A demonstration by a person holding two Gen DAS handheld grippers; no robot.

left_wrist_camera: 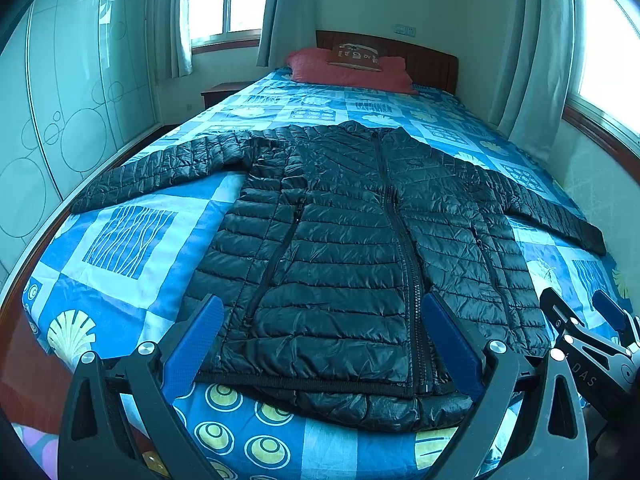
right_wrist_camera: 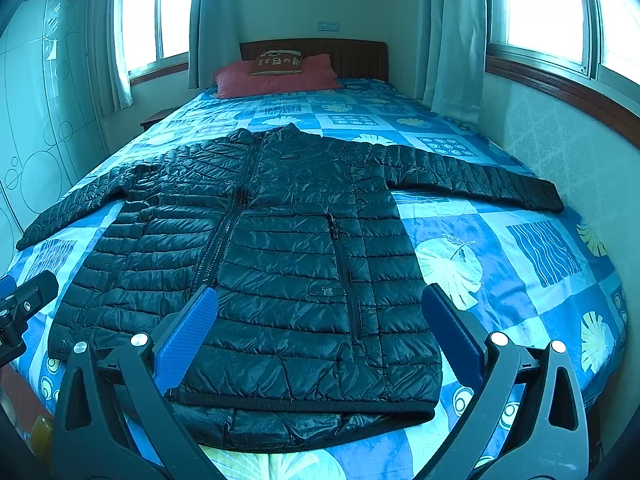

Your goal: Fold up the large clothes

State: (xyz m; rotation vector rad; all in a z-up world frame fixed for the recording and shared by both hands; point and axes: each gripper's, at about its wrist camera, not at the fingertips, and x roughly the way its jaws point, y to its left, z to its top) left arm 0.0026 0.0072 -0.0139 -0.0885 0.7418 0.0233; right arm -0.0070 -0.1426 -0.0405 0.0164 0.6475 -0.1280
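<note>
A black quilted puffer jacket lies flat and zipped on the blue patterned bed, sleeves spread to both sides, hem toward me. It also shows in the right wrist view. My left gripper is open and empty, hovering above the hem's left half. My right gripper is open and empty above the hem's right half; it also shows at the right edge of the left wrist view. The left gripper's tip shows at the left edge of the right wrist view.
A red pillow with a brown cushion lies at the wooden headboard. A wardrobe stands left of the bed, a nightstand at the far left, curtained windows and a wall on the right.
</note>
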